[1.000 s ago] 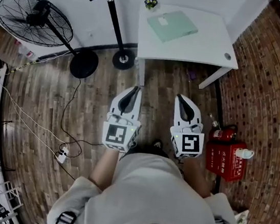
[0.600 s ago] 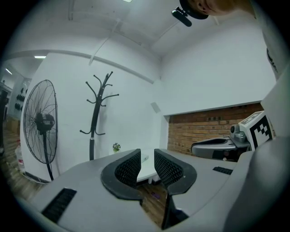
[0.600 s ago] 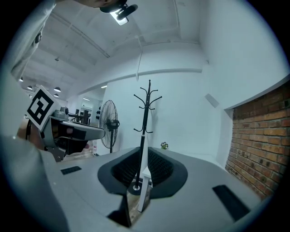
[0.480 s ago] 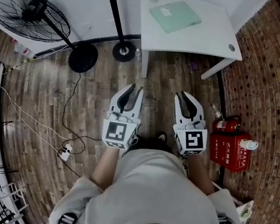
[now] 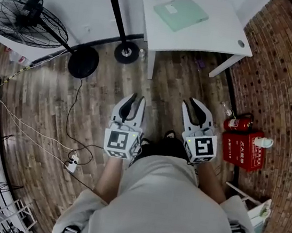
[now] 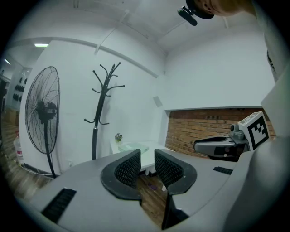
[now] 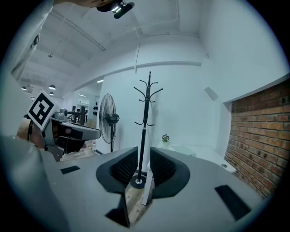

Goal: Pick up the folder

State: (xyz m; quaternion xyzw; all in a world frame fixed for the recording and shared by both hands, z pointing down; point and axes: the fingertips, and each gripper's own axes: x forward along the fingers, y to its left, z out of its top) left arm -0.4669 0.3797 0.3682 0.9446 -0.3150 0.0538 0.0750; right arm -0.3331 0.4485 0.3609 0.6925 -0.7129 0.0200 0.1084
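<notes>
The folder [image 5: 180, 13] lies flat on the white surface [image 5: 216, 39] at 12 o'clock, well apart from the left gripper [image 5: 135, 99] and right gripper [image 5: 196, 104]. Both sets of jaws have just been opening and stand slightly apart, empty. Advance first; widen the jaws before reaching the folder's near edge.

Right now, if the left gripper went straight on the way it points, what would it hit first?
Probably the white table, at its near edge or leg. Only floor lies before it, though depth is unclear. The left gripper has just been opening its jaws, with nothing between them.
</notes>
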